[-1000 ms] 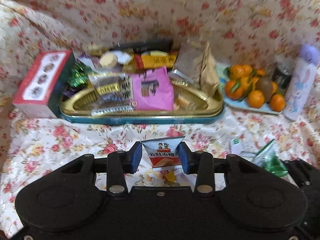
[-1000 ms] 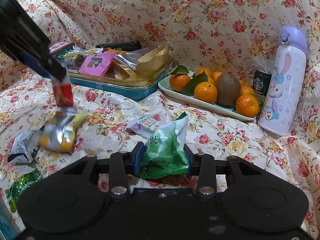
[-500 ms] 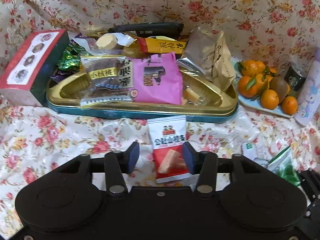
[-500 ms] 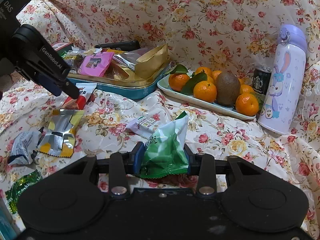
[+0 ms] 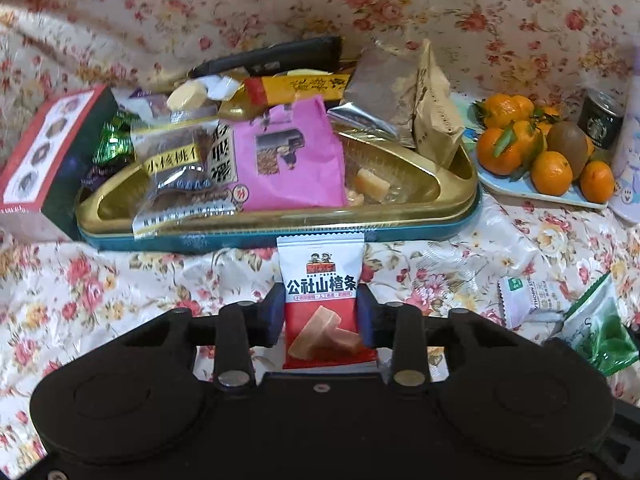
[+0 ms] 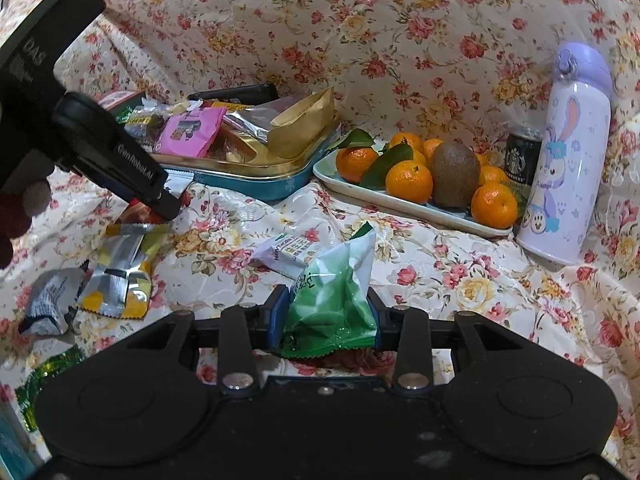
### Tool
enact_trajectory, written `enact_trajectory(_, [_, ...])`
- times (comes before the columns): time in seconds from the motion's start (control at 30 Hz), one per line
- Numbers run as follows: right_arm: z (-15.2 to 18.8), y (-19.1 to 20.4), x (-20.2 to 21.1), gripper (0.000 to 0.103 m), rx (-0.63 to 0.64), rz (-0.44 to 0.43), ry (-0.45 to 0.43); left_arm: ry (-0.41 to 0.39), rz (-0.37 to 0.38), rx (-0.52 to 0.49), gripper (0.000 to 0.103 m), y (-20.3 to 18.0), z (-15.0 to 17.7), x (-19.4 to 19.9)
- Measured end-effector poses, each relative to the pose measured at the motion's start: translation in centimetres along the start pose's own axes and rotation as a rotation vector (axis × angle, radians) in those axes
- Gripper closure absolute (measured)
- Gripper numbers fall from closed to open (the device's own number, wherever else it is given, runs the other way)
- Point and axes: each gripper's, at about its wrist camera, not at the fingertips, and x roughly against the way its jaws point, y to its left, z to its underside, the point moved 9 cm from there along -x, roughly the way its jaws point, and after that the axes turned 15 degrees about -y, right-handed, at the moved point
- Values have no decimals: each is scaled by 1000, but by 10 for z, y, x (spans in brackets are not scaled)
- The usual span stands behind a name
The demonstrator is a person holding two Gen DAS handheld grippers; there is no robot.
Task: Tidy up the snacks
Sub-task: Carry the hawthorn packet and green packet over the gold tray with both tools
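My left gripper (image 5: 320, 314) is shut on a red and white hawthorn snack packet (image 5: 322, 296), held just in front of the gold and teal snack tin (image 5: 280, 220). The tin holds several packets, among them a pink one (image 5: 288, 156). My right gripper (image 6: 325, 318) is shut on a green snack packet (image 6: 332, 292) low over the floral cloth. In the right wrist view the left gripper (image 6: 120, 164) shows at the left, near the tin's front edge (image 6: 256, 188). A white and green packet (image 6: 288, 252) lies just beyond the green one.
A tray of oranges and a kiwi (image 6: 424, 176), a dark can (image 6: 522, 156) and a purple bottle (image 6: 568, 152) stand at the right. A silver-yellow packet (image 6: 120, 276) and a grey packet (image 6: 52, 300) lie at the left. A red box (image 5: 44, 152) stands left of the tin.
My left gripper has carried the red and white packet up off the cloth and forward to the tin's front edge. My right gripper and its green packet have stayed put.
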Motion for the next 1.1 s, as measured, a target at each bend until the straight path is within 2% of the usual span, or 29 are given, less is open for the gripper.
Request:
enact_trajectory(0.17, [-8,-7,0,66,-112,29,20,-30,12,11,60,4,-9,13])
enact_trajectory(0.37, [-44,-16,17,66,-176,76,-28,-97,-7,4,60,10,-31,48])
enact_trajectory(0.57, [-85,-8,55,66,-204,91,-102,-132,-11,31,60,18,-41,97])
enact_trajectory(0.8, [-108,25,120,66,-290,54,-188,-198,-32,19,60,28,-33,160])
enact_trajectory(0.97, [-112,59,176,65,-322,13,-256,-216,-45,32,60,37,-12,196])
enact_trajectory(1.1, [-109,82,215,65,-331,-12,-279,-213,-49,32,60,39,12,219])
